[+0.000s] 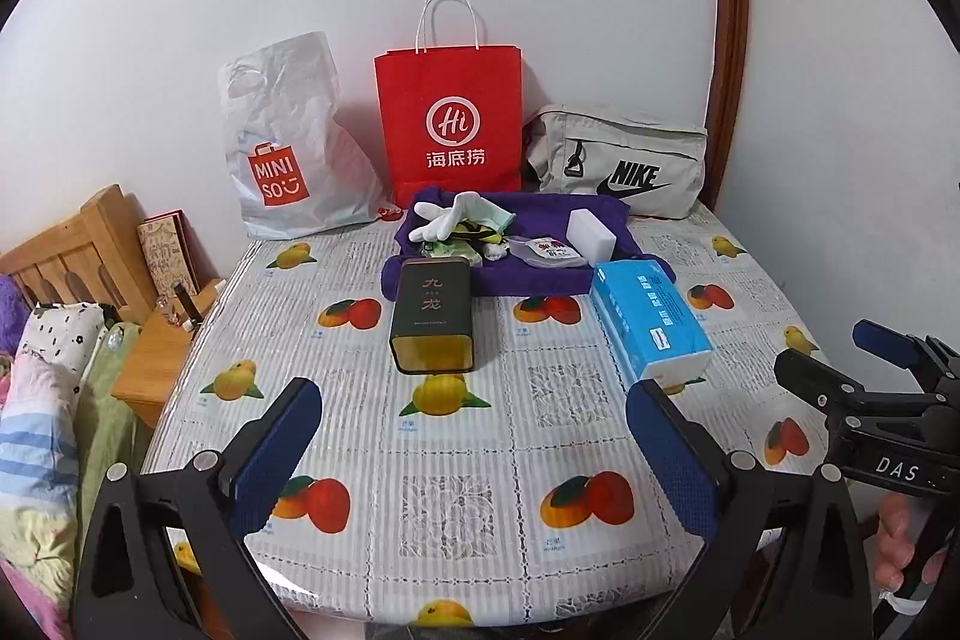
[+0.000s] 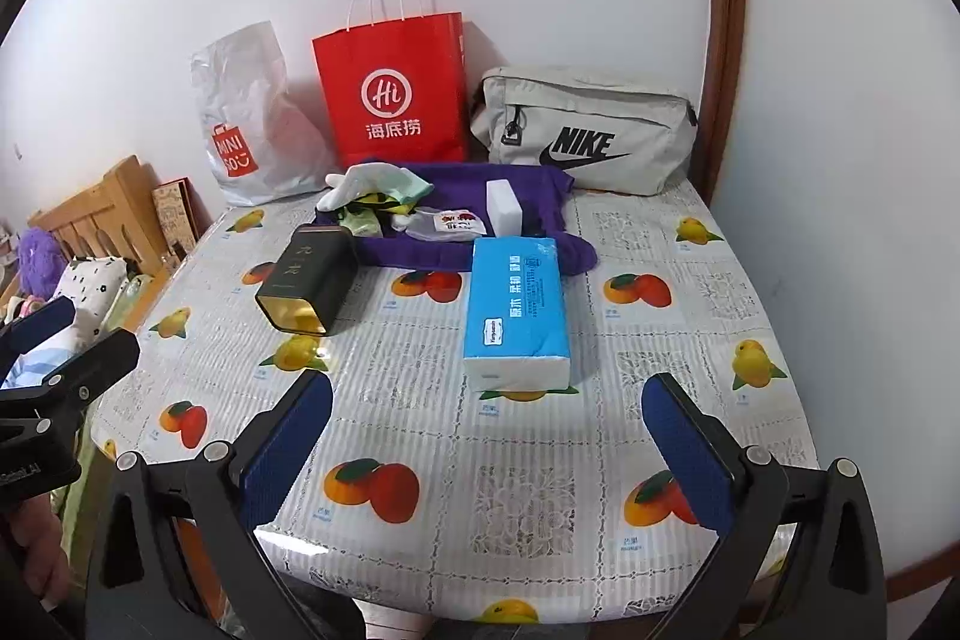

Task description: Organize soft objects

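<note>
White glove [image 1: 441,215] and small items heaped on crumpled purple towel [image 1: 528,268].

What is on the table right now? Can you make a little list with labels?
table cover: fruit-print tablecloth
near middle: dark tea tin lying on its side, open end toward camera
beside it: blue tissue pack
further back: purple towel holding white gloves, white sponge block, small packets
at wall: Miniso plastic bag, red Haidilao paper bag, grey Nike bag
left gripper: open, holding nothing
right gripper: open, holding nothing
</note>
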`<state>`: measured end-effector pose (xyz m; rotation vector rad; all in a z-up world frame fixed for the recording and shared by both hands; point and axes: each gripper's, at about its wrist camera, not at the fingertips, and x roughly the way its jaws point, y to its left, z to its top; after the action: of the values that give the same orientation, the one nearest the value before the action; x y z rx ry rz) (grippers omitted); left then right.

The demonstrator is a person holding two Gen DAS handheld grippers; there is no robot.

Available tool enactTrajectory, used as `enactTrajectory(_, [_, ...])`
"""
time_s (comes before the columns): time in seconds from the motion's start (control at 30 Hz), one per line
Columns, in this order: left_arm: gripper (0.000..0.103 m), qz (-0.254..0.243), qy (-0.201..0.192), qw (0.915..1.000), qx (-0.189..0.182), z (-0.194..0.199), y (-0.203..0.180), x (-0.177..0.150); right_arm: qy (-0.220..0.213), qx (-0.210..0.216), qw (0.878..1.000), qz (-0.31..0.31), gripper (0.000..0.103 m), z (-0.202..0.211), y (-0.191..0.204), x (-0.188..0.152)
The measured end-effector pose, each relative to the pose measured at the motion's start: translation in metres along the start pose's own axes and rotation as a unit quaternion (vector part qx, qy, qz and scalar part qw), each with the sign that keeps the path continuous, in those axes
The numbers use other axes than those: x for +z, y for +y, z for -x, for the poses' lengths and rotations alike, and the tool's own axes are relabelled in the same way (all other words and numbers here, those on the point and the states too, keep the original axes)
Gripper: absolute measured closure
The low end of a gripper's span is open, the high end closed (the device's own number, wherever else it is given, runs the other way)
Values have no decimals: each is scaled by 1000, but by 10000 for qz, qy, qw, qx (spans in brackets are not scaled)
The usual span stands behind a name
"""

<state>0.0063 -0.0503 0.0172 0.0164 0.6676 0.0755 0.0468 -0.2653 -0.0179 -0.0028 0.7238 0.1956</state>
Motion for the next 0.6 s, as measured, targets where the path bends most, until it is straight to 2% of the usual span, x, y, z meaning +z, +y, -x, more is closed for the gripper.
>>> enactTrajectory(0.6, [1, -11, 24, 10000, -34, 4, -4, -4, -55, 60, 10000, -57, 1, 8, -4, -6])
